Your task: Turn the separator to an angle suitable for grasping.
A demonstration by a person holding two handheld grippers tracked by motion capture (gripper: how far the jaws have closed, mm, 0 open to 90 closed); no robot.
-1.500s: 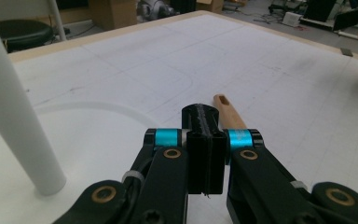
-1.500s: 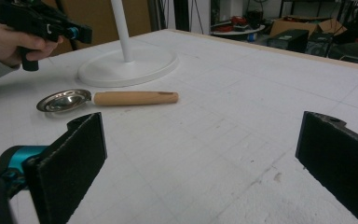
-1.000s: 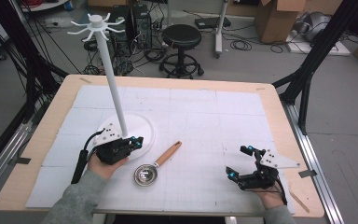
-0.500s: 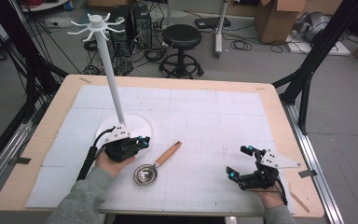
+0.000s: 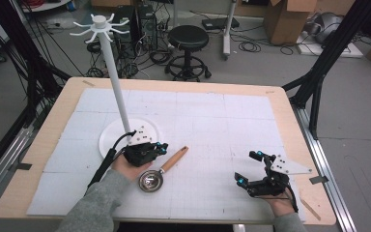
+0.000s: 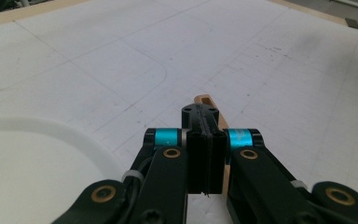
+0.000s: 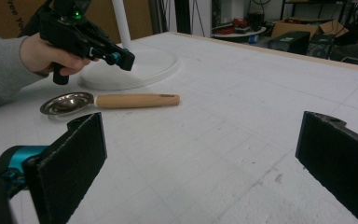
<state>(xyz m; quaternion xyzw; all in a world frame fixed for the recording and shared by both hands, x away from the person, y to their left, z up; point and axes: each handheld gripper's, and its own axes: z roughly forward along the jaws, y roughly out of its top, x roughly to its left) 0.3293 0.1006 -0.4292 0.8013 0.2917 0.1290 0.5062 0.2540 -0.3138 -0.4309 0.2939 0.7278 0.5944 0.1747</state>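
The left gripper [image 5: 160,147] has its two black jaws pressed flat together with nothing between them, and it hangs just above the wooden handle [image 5: 175,158] of a small metal strainer [image 5: 150,180] that lies on the white table mat [image 5: 251,121]. Seen along those jaws in the left gripper view, the handle's far end with its hanging slot [image 6: 204,99] pokes out just beyond and under the tips, so the handle runs lengthwise beneath the jaws. This looks like the approach to picking the strainer up, perhaps to hang it on the white hook stand [image 5: 112,72] whose round base [image 5: 110,140] sits just beside the jaws. The next move calls for parting the jaws, lowering them astride the handle, then closing. The right gripper [image 5: 249,167] rests well apart, jaws spread wide and empty.
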